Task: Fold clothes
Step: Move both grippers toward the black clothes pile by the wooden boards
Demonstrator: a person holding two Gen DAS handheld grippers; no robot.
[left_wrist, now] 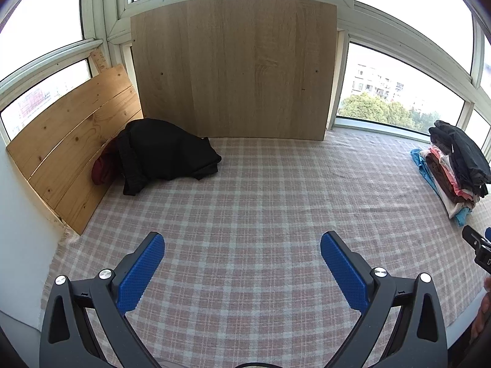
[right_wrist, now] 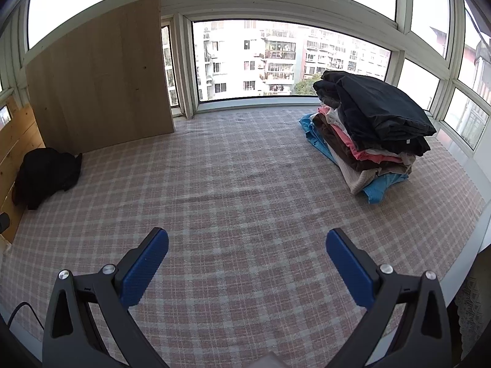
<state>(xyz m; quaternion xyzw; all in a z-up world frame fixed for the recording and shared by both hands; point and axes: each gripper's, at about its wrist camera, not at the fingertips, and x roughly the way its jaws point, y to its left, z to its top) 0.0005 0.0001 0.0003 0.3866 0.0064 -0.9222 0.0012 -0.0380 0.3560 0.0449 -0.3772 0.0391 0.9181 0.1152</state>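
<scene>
Both the left claw (left_wrist: 242,250) and the right claw (right_wrist: 247,245) hang spread and empty over the pink-and-grey checked cloth (left_wrist: 260,190) covering the table. Far left, a crumpled black garment (left_wrist: 162,156) slumps against the pine plank board (left_wrist: 70,141), with a dark red piece (left_wrist: 102,170) beneath it. It looks soft, limp and light; a hem or corner is probably the best hold. Far right stands a neat stack of folded clothes (right_wrist: 371,132), black on top.
</scene>
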